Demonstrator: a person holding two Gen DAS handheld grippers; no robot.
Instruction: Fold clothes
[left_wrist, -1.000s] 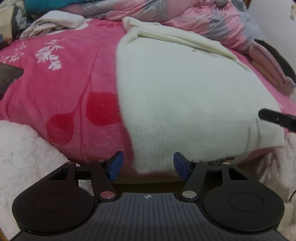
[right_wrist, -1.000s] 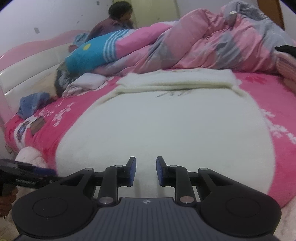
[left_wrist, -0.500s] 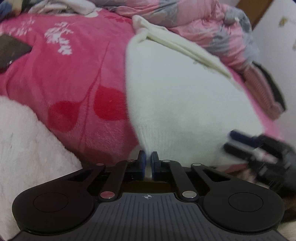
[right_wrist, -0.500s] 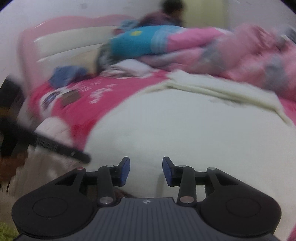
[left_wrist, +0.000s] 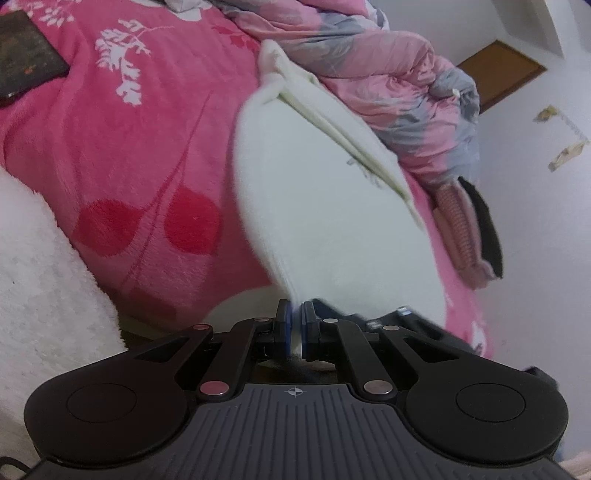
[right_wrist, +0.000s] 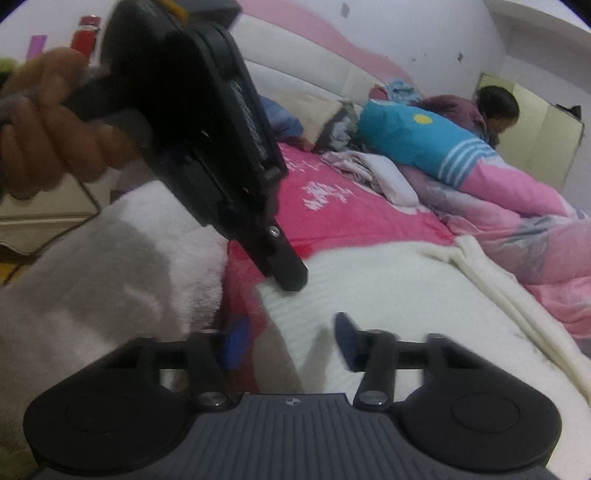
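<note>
A white fleecy garment (left_wrist: 332, 206) lies flat on the pink bedspread (left_wrist: 140, 155), its folded sleeves along the far edge. My left gripper (left_wrist: 295, 314) is shut on the garment's near left corner, and white cloth shows between the blue pads. In the right wrist view the left gripper (right_wrist: 291, 277) is a black wedge held by a hand (right_wrist: 48, 122), its tip on that same corner. My right gripper (right_wrist: 291, 339) sits just behind it over the garment (right_wrist: 388, 295). Its jaws are closing, the near hem lies between them, and the pads stand apart from the cloth.
A fluffy white blanket (left_wrist: 40, 280) hangs over the bed's near left edge. A crumpled pink and grey quilt (left_wrist: 388, 88) fills the far side, and a folded pink item (left_wrist: 458, 229) lies at the right. A dark flat object (left_wrist: 26, 62) rests far left. A person (right_wrist: 491, 107) sits beyond the bed.
My left gripper closed onto the garment's near corner and rolled, lifting it slightly. My right gripper swung left along the hem toward the left gripper, rolling as it went.
</note>
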